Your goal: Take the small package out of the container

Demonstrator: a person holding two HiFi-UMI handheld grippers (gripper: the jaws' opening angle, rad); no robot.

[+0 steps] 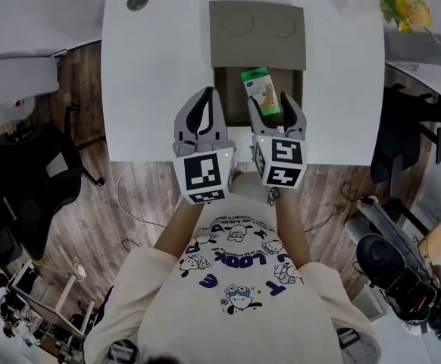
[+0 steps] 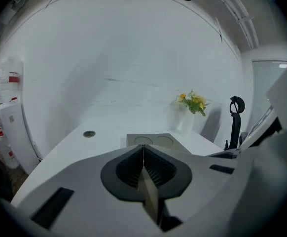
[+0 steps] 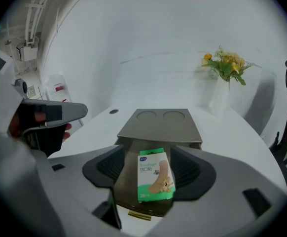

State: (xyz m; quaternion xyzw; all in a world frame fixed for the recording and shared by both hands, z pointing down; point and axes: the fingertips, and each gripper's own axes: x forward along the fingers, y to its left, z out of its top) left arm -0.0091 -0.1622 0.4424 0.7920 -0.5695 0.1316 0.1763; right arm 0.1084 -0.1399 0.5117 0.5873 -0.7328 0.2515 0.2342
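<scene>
The right claw [image 3: 153, 171] stands wide, its pads on either side of the small green-and-white package [image 3: 156, 174] without pressing on it. The package lies in the open drawer [image 1: 223, 89] of the container [image 3: 161, 126], pulled out from the container's near side. The left claw [image 2: 143, 164] is closed on nothing and hovers by the container's near left corner. The container sits on the white desk [image 1: 160, 74]. Yellow flowers [image 3: 225, 65] stand well off beyond the container's far right corner.
</scene>
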